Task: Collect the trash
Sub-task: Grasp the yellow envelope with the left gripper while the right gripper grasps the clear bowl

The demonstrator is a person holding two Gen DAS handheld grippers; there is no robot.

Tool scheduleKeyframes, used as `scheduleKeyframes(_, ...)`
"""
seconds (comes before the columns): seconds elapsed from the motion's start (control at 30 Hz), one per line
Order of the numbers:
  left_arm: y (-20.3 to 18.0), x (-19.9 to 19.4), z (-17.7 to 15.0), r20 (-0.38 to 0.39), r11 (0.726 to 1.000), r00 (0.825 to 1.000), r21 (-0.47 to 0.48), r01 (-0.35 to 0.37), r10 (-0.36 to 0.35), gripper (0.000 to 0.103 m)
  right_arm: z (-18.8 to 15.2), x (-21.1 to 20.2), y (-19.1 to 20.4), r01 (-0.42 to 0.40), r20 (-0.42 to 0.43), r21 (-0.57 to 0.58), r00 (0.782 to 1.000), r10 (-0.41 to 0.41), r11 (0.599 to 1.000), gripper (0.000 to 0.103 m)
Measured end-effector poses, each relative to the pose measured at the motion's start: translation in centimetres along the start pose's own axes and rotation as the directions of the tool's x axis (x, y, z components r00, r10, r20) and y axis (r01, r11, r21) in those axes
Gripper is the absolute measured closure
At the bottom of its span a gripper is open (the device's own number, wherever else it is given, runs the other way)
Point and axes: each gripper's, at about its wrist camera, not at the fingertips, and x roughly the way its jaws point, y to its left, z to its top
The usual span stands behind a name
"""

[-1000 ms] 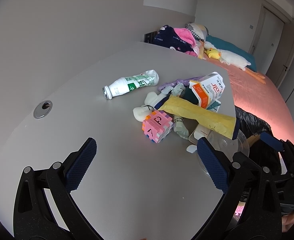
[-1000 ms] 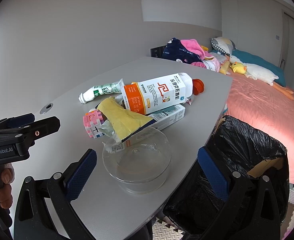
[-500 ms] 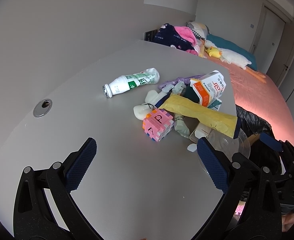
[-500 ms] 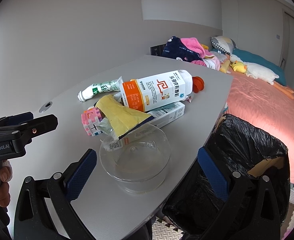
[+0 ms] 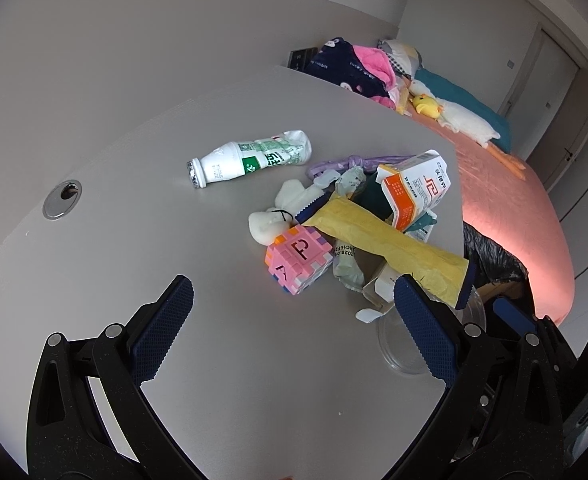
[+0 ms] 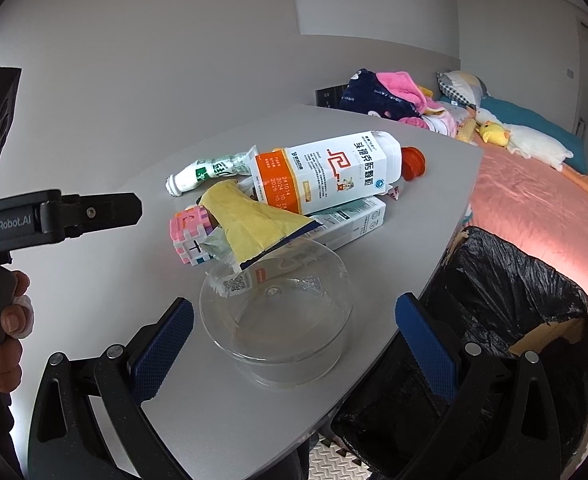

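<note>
A trash pile lies on the grey table (image 5: 134, 184): a crushed white and green bottle (image 5: 250, 158), an orange and white carton (image 6: 326, 174), a yellow wrapper (image 5: 390, 248), a pink puzzle cube (image 5: 298, 258) and a clear plastic bowl (image 6: 278, 320). My left gripper (image 5: 290, 330) is open and empty, just short of the cube. My right gripper (image 6: 294, 340) is open and empty, its jaws either side of the bowl. A bin with a black bag (image 6: 506, 304) stands at the table's right edge.
A metal cable grommet (image 5: 62, 198) sits in the table at the left. A bed with a pink cover (image 6: 534, 200), soft toys and a clothes heap (image 6: 382, 98) lies beyond the table. The left gripper's body (image 6: 54, 216) shows at the left of the right wrist view.
Both grippers have edged forward toward the pile. The bowl now sits closer between the right gripper's fingers. Both stay open.
</note>
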Motion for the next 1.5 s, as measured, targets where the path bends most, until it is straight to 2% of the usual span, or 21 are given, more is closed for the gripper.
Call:
scheduleKeyframes(0.5,-2.4,3.2,3.0,-0.096,0.999,0.995,-0.02,0.038,-0.039,0.006,-0.1,0.9,-0.4,-0.052,0.034,-0.017,0.998,0.053,0.998,0.003)
scheduleKeyframes(0.8,-3.8,5.4,4.3,-0.195,0.997,0.98,-0.075,0.033,-0.047,0.006,-0.1,1.3,-0.3,-0.082,0.038,-0.03,0.996,0.083,0.996,0.003)
scheduleKeyframes(0.97,-3.2,6.7,4.4,-0.256,0.985,0.962,-0.163,0.058,-0.099,0.006,-0.1,1.6,-0.4,-0.088,0.033,-0.03,0.995,0.089,0.996,0.003)
scheduleKeyframes(1.13,-3.0,7.7,4.5,-0.276,0.974,0.953,-0.216,0.066,-0.126,0.006,-0.2,1.9,-0.4,-0.086,0.029,-0.033,0.996,0.087,0.996,0.003)
scheduleKeyframes(1.37,-3.5,8.1,5.0,-0.272,0.969,0.953,-0.236,0.069,-0.133,0.029,-0.1,2.4,-0.4,-0.092,0.02,-0.035,0.996,0.092,0.995,0.003)
scheduleKeyframes(1.5,-4.0,8.8,5.4,-0.279,0.968,0.949,-0.237,0.077,-0.144,0.047,0.0,2.6,-0.3,-0.091,0.018,-0.036,0.996,0.092,0.995,0.003)
